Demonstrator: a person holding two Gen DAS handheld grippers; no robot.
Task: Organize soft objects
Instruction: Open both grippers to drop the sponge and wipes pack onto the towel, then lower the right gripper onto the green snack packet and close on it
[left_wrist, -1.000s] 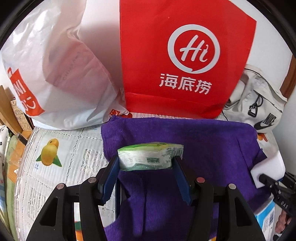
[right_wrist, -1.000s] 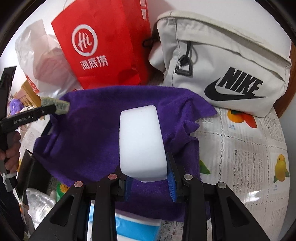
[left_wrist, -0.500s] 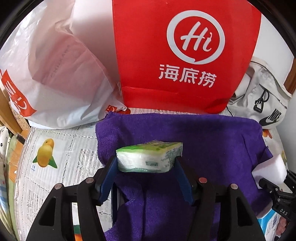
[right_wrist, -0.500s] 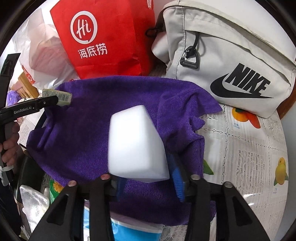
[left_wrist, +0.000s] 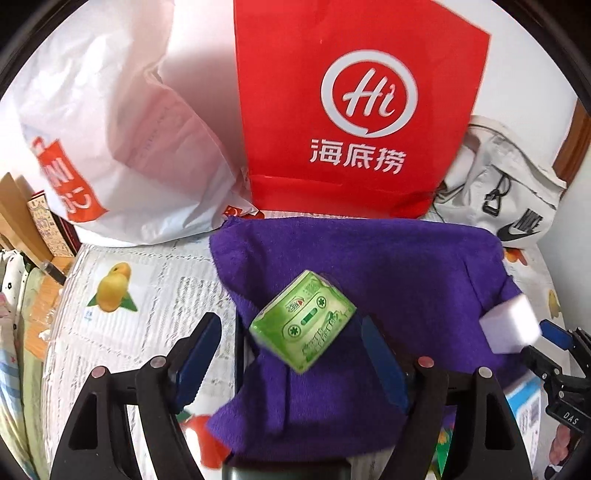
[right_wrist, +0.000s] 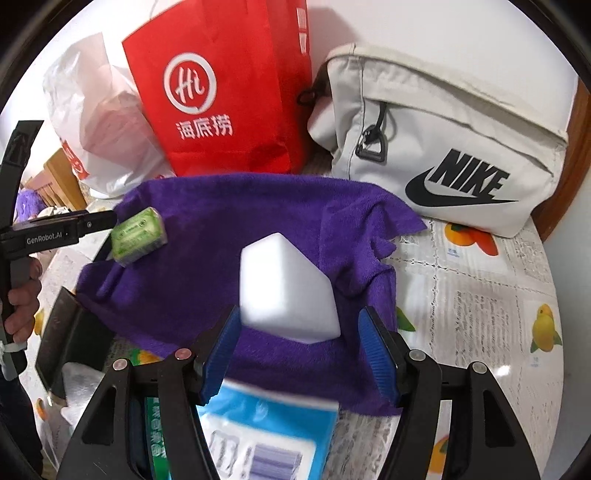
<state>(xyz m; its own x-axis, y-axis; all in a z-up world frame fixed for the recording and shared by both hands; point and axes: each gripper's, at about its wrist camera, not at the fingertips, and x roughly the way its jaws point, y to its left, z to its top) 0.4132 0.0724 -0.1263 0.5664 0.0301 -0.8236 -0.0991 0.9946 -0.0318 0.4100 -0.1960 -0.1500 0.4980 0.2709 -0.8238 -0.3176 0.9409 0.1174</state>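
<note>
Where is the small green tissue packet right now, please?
In the left wrist view, the small green tissue packet sits tilted over the purple towel, between the open left gripper fingers.

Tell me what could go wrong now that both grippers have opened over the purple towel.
1. The green tissue pack sits tilted between the open left gripper fingers; it may tumble off the purple towel.
2. The white sponge is tipped on an edge between the open right gripper fingers and could roll toward the towel's rumpled right edge.
</note>
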